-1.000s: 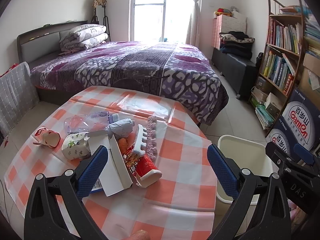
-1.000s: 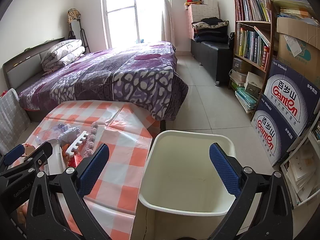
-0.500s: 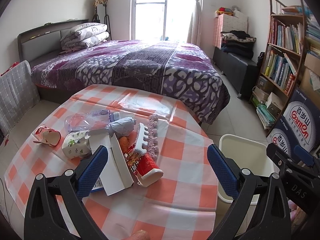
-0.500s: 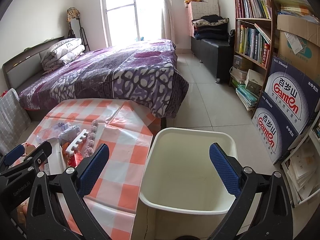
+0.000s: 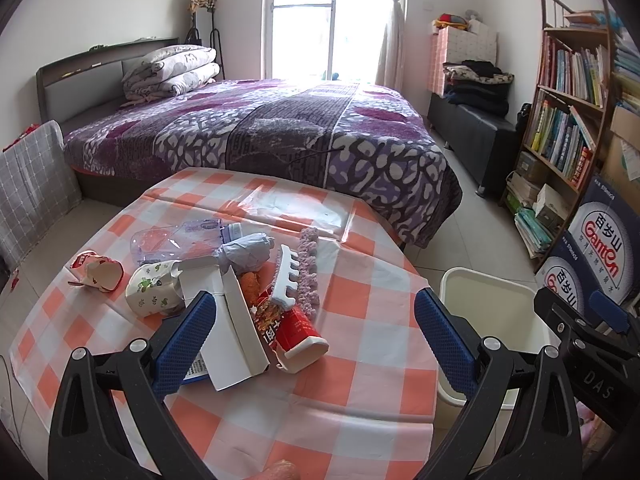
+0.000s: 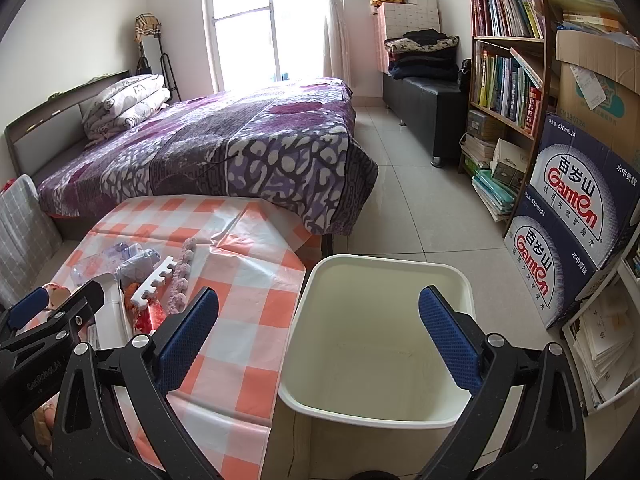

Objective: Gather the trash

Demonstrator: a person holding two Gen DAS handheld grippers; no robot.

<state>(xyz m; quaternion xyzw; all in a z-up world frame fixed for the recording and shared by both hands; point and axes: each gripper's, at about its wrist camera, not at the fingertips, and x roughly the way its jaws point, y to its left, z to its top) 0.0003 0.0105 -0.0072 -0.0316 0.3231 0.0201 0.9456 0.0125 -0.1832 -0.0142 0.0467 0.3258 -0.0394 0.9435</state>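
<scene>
A pile of trash lies on the orange-checked table: a white carton, a red cup, a white toothed foam piece, a purple knitted strip, a floral paper cup, a crushed red cup, a clear plastic bottle and crumpled grey paper. My left gripper is open and empty above the pile. My right gripper is open and empty above the empty cream bin, which stands right of the table.
A purple-covered bed stands behind the table. A bookshelf and blue Ganten boxes line the right wall. A dark bench with folded clothes is at the back. Tiled floor lies between bed and shelf.
Both grippers have shifted slightly, so the views drifted a little. The trash and bin have not moved. Both grippers stay open.
</scene>
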